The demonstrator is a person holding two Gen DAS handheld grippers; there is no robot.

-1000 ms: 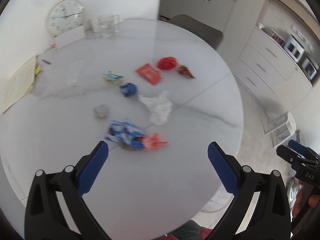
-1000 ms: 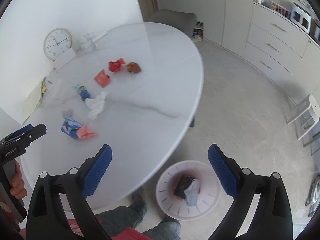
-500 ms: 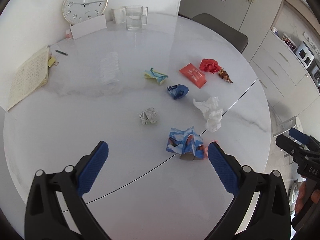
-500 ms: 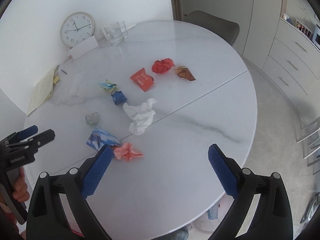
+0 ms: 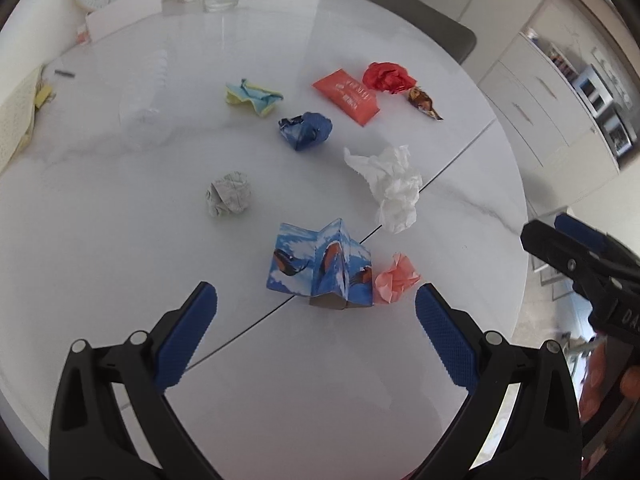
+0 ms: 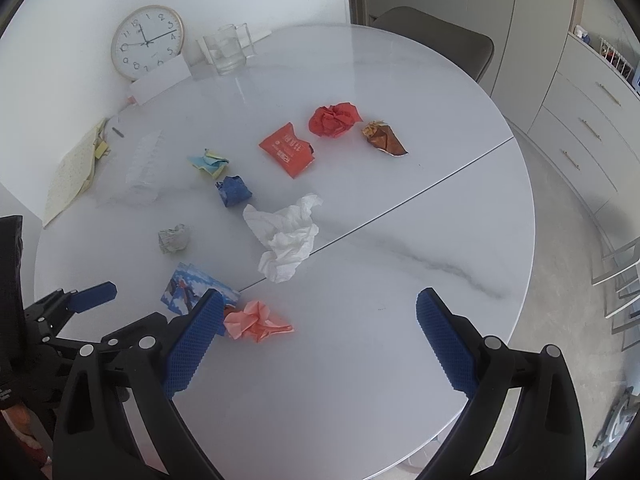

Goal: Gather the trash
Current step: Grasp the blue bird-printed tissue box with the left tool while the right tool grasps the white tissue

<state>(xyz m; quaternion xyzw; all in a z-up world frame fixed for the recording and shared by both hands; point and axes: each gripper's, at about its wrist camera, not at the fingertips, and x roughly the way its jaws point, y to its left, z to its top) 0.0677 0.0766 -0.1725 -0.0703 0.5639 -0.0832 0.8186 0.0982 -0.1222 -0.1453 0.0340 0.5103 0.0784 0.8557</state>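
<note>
The left gripper [image 5: 316, 300] hangs released over the white round table [image 5: 280, 380], jaws spread wide with nothing between them, lined up on the crushed blue carton [image 5: 320, 268]. The right gripper [image 6: 316, 312] is released too and empty, its left finger overlapping the carton's near corner in the right wrist view — whether it touches cannot be told from there.

Taking the blue carton as the landmark: the pink paper wad [image 5: 396, 276] lies just beside it on the right, touching or nearly so; the white tissue [image 5: 396, 188] sits beyond that, across the table seam; the grey paper ball [image 5: 228, 198] is behind and to the left; the blue wad [image 5: 306, 130], the yellow-and-blue scrap [image 5: 252, 96], the red packet [image 5: 346, 96], the red crumple [image 5: 388, 76] and the brown wrapper [image 5: 424, 102] lie farther back. No bin shows in either view.

The chief risk is likely a clash — both tools crowd the same corner. The carton is also wide and buckled, so closing jaws may catch one fold, let it pivot free, or nudge the pink wad off the table edge.
</note>
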